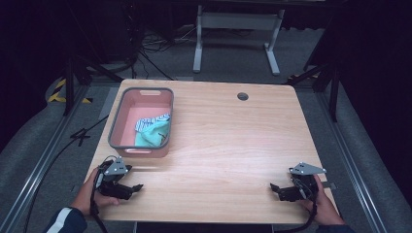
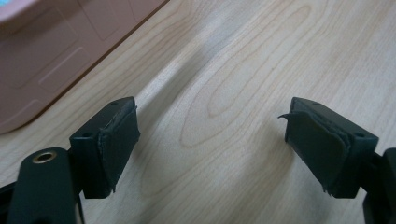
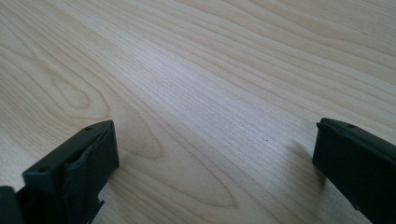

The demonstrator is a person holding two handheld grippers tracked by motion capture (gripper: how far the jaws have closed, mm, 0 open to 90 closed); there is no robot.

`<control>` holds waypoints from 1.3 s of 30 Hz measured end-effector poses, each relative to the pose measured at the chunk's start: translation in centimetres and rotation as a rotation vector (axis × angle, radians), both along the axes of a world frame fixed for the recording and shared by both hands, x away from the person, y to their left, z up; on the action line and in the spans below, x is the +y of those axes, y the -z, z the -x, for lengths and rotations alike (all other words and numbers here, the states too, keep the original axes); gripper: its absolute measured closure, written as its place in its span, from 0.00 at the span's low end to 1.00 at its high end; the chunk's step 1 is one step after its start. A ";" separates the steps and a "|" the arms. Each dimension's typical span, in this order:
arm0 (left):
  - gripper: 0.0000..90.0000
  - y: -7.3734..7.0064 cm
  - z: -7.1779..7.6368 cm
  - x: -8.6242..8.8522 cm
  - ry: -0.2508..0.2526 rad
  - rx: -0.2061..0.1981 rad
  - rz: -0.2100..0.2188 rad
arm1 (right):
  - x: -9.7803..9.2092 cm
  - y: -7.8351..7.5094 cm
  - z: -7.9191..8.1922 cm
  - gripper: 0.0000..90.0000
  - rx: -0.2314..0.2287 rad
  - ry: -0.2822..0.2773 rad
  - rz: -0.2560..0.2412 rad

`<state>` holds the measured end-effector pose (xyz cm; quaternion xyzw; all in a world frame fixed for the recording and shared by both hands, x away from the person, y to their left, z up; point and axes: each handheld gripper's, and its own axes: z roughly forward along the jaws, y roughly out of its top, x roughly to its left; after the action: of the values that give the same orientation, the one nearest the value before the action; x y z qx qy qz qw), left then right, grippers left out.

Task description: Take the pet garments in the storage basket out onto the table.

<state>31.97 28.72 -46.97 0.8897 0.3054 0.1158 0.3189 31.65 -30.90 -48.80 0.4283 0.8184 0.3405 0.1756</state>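
Note:
A pink bin with a grey rim [image 1: 114,112] stands on the left half of the wooden table [image 1: 228,141]. Inside it lie a teal cloth [image 1: 154,134] and a blue-and-white striped cloth [image 1: 148,122]. My left gripper [image 1: 136,188] rests near the front left corner, just in front of the bin, and is open with nothing between its pads [image 2: 117,142]. The bin's pink wall [image 2: 51,51] shows at the upper left of the left gripper view. My right gripper [image 1: 275,188] rests near the front right corner, open and empty, its pads [image 3: 88,161] over bare wood.
A round cable hole [image 1: 243,96] sits near the table's far edge. Beyond the table stand a white desk frame [image 1: 237,29] and cables on the grey floor. Metal rails run along both sides of the table.

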 end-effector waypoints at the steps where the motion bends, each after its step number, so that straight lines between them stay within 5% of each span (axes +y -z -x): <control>1: 0.21 -0.4 0.1 0.2 -0.018 -0.021 0.000 | 0.0 0.0 0.0 0.01 0.000 0.000 0.000; 10: 0.23 -2.6 0.5 1.2 -0.068 -0.056 0.033 | 0.0 0.0 0.0 0.01 0.000 0.000 0.000; 15: 0.30 -4.3 0.7 1.0 -0.078 -0.103 0.006 | 0.0 0.0 0.0 0.01 0.000 0.000 0.000; 22: 0.26 -7.4 0.4 1.0 -0.070 -0.130 0.070 | 0.0 0.0 0.0 0.01 0.000 0.000 0.000; 29: 0.24 -10.7 -1.9 -0.4 -0.032 -0.144 0.071 | 0.0 0.0 0.0 0.01 0.000 0.000 0.000; 39: 0.23 -12.0 -5.7 -2.4 -0.017 -0.122 0.013 | 0.0 0.0 0.0 0.01 -0.001 0.001 -0.001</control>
<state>37.65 26.31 -35.00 0.8763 0.2935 0.1705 0.3419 31.63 -30.90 -48.81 0.4284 0.8180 0.3411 0.1759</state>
